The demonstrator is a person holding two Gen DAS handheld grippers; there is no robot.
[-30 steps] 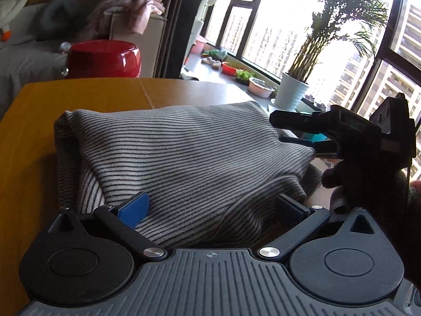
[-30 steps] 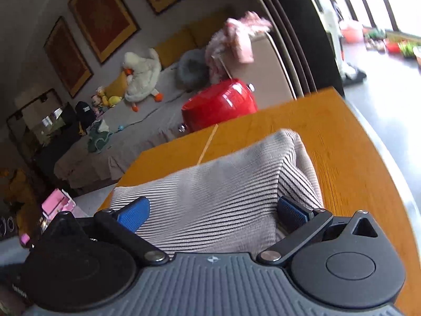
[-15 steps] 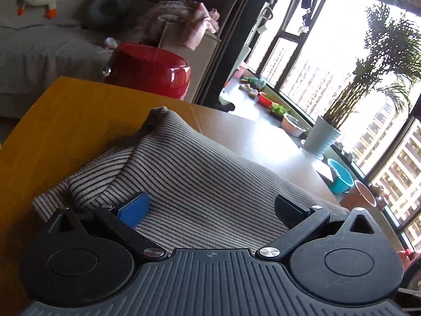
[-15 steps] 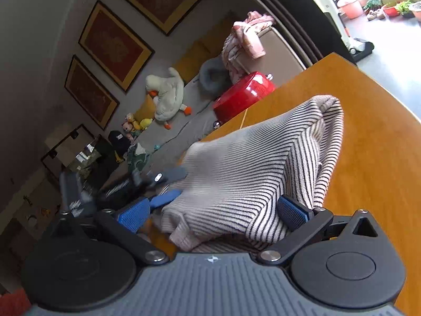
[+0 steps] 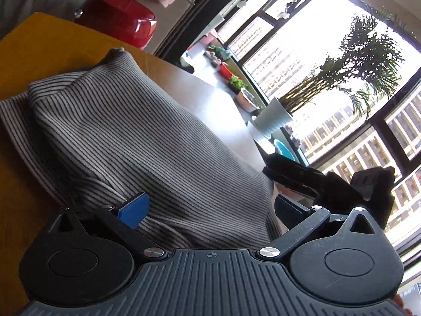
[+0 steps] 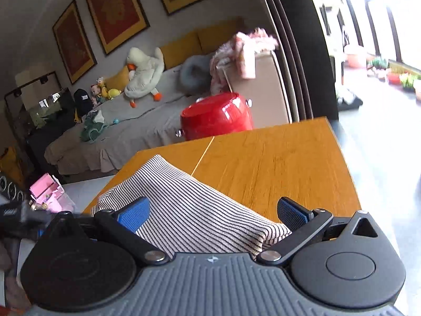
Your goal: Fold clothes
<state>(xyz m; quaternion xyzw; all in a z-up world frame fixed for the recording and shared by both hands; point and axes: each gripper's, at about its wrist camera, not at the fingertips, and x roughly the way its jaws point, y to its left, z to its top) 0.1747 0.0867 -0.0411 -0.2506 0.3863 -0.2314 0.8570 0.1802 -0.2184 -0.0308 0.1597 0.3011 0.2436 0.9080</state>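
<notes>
One ribbed striped garment (image 5: 147,137), folded, soft.

bare orange table (image 6: 276,163) lying open beyond the striped garment (image 6: 189,210), red pot (image 6: 215,118) standing past its far edge, right gripper (image 5: 310,181) crowding the garment's right side

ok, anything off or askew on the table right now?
Mildly: the striped garment sits bunched on the wooden table, its layers misaligned, with a lower edge sticking out at the left in the left wrist view. Nothing looks spilled or damaged.
</notes>
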